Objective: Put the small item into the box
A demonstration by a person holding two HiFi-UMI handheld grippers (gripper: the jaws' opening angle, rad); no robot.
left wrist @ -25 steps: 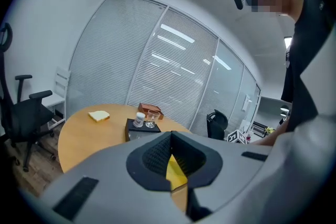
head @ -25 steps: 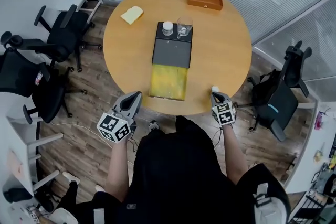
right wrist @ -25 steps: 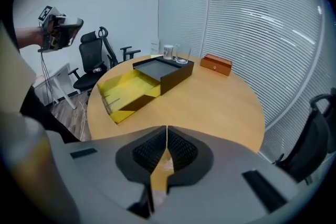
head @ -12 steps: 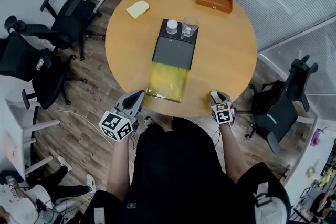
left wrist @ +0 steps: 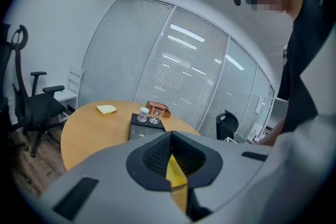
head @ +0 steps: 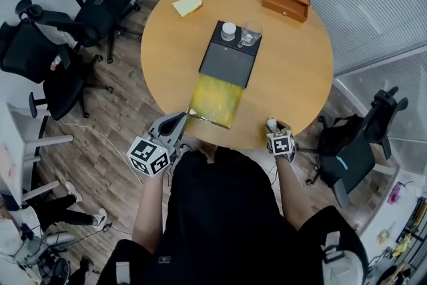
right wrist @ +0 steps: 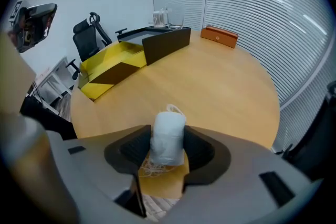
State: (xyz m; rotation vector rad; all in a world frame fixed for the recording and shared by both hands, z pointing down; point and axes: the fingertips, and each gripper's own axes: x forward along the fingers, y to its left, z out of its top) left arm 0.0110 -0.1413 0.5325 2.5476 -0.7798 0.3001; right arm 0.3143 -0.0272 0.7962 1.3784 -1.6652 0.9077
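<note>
Standing at the table's (right wrist: 226, 86) near edge, a white bundle (right wrist: 168, 134) sits between the right gripper's (right wrist: 167, 148) just-opened jaws; left gripper (left wrist: 171, 150) closed.

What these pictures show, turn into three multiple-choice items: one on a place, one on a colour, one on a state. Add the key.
1. Where does the glass stand?
A. On the black box, beside the white-lidded jar
B. On the floor
C. On the orange case

2. What colour is the box's open flap?
A. Red
B. Yellow
C. Blue

3. How do the jaws of the right hand-held gripper stand?
A. Together, nothing between them
B. Apart, the white item between them
C. Closed on the glass

Key:
1 A: the head view shows glass and jar side by side on the box's far end.
2 B: the flap lies yellow on the side toward the person.
3 B: the jaws have just been opening, and the item stands between them at the edge of the table.
</note>
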